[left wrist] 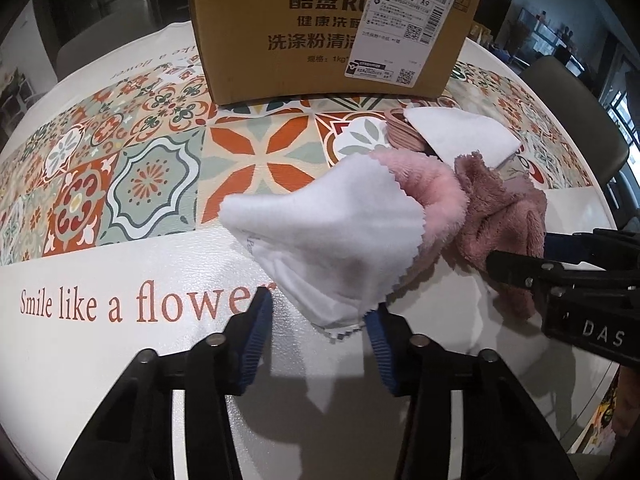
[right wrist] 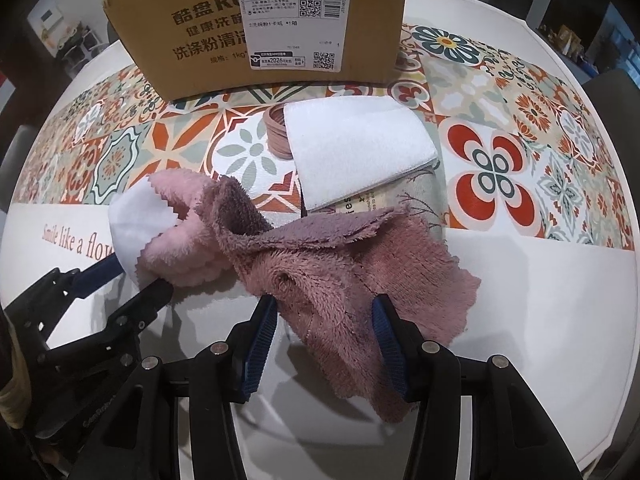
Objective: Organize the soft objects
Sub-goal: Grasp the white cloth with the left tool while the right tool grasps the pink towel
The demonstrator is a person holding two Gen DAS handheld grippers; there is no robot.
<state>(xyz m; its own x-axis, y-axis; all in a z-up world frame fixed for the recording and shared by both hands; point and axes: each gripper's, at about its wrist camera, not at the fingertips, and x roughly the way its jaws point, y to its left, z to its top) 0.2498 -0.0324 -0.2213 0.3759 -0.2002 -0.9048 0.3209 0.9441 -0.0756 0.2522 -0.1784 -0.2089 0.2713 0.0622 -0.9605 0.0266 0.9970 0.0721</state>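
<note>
A white-backed light pink fleece cloth [left wrist: 320, 236] lies bunched on the table, its near end between the fingers of my left gripper [left wrist: 318, 312], whose jaws stand apart around it. It also shows in the right wrist view [right wrist: 160, 224]. A dusty mauve plush cloth [right wrist: 352, 280] lies crumpled beside it, its near part between the open fingers of my right gripper [right wrist: 324, 316]. The mauve cloth also shows in the left wrist view [left wrist: 500, 216], with the right gripper [left wrist: 520, 256] beside it.
A cardboard box [right wrist: 256, 20] stands at the back of the round table with a patterned mat [left wrist: 120, 160]. A folded white cloth [right wrist: 356, 148] rests on a printed fabric piece, next to a stack of pink rings [right wrist: 278, 132]. Chairs stand beyond the table's edge.
</note>
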